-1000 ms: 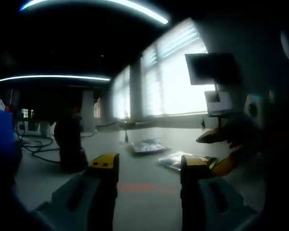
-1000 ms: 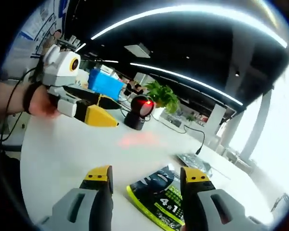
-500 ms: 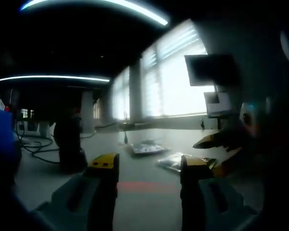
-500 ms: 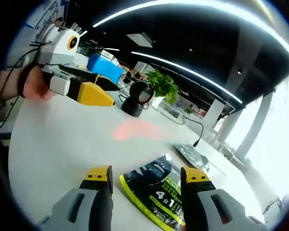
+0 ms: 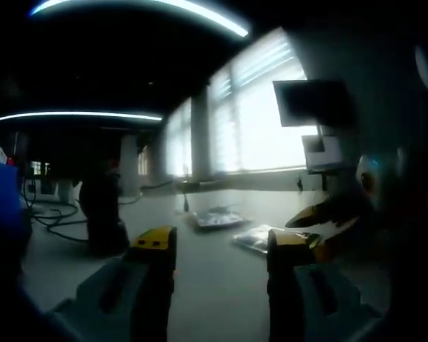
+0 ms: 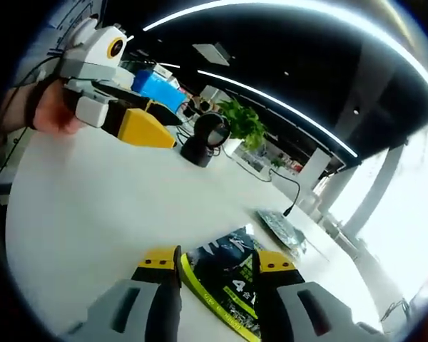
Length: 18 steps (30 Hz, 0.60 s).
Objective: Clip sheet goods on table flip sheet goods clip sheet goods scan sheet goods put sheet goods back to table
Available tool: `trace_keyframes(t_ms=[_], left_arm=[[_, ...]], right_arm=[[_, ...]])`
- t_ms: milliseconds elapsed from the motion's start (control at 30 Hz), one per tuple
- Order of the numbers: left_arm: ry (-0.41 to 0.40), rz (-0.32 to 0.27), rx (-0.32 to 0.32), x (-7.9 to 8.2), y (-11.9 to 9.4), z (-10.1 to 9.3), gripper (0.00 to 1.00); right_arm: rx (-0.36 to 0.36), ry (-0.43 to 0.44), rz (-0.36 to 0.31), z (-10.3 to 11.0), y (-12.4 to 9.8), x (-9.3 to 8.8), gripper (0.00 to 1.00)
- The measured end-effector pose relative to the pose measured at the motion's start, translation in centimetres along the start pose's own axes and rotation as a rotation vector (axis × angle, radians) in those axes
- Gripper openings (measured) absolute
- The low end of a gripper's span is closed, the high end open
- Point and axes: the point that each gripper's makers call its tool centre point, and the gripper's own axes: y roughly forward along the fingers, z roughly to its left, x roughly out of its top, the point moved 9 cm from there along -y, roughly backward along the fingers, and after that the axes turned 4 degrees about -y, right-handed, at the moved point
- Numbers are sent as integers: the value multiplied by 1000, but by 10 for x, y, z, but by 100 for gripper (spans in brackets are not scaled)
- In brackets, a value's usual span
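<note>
An open-plan office is shown: long ceiling light strips point(image 6: 271, 107), tall blinded windows point(image 5: 257, 121) beyond the white table point(image 6: 93, 206), with a potted plant point(image 6: 242, 125) behind it.

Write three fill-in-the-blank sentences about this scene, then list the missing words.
1. The packet between the right gripper's jaws has a ____ edge.
2. The packet lies on a ____ table.
3. Behind the scanner stands a green ____.

Missing words: yellow; white; plant
</note>
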Motion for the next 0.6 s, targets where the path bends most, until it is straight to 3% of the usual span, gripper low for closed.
trace_keyframes(t_ms=[233,333,600], left_arm=[[-2,-1,0,0,0,0,44],[-3,-1,-2,0,0,0,44],[-5,0,-2,-2,1,3,44]], right_arm=[[2,34,39,4,4,-7,5],[1,48,43,4,4,-8,0],[4,96,57,3,5,-9,0]])
